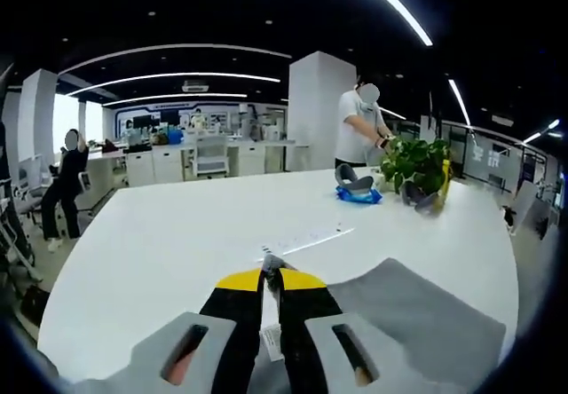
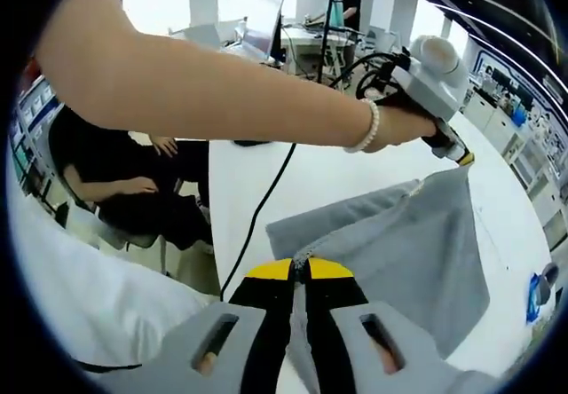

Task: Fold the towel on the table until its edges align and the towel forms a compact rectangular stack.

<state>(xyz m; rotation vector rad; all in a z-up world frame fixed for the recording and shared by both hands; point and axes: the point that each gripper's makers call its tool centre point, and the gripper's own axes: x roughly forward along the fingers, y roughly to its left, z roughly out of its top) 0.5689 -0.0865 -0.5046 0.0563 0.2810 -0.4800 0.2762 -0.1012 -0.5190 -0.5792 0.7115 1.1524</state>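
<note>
Left gripper view: the left gripper (image 1: 272,274) is clenching a corner of the gray towel (image 1: 417,314), a white label hanging between its jaws. The towel is draping over the near part of the white table (image 1: 177,225), apparently lifted for a fold. A long stretch of bare tabletop is lying ahead; a plant (image 1: 417,165) and blue item (image 1: 359,195) are sitting well apart.

Right gripper view: the right gripper (image 2: 300,274) is pinching a towel (image 2: 399,243) edge. The left gripper (image 2: 465,157) is holding the far corner raised. The table (image 2: 240,177) edge is running near, beside a black cable (image 2: 266,199).
</note>
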